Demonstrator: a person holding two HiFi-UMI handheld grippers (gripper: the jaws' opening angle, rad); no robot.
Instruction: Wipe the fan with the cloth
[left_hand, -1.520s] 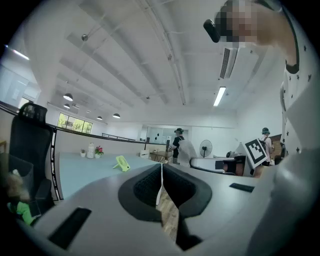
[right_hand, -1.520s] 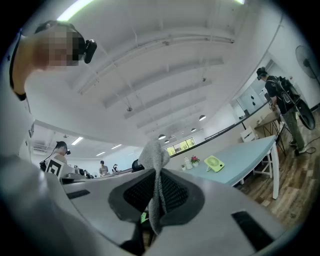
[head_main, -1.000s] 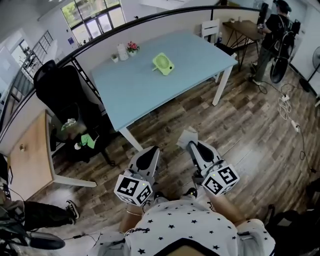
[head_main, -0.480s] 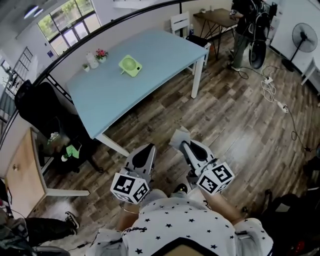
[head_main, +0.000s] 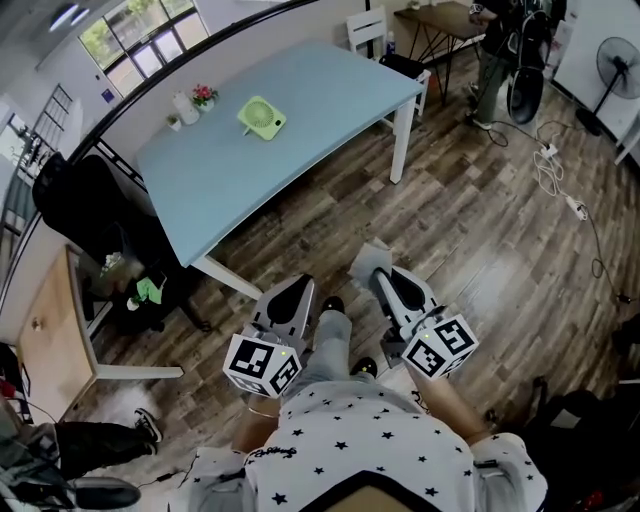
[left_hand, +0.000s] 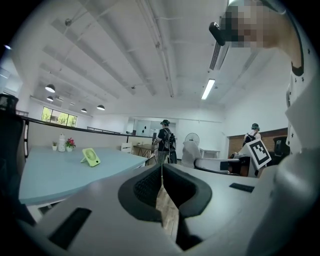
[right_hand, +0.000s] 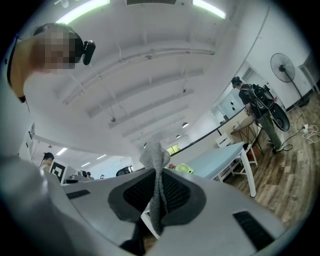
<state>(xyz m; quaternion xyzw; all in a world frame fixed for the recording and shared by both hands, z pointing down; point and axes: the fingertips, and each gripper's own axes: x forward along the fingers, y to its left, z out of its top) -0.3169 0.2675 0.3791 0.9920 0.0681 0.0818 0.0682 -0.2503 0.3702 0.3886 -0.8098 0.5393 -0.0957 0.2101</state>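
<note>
From head view: see green fan lying on blue counter, well apart from left tongs and right tongs over wood floor. Left gripper view: pressed together, empty. Right gripper view: clamped on grey cloth, fan far ahead on counter.

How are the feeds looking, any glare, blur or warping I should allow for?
Head view: sharp and evenly lit, but fisheye bows the table edges; the fan is small. Left gripper view: black vignette corners, bright ceiling lights. Right gripper view: glaring ceiling strips up top, the cloth looms close.
</note>
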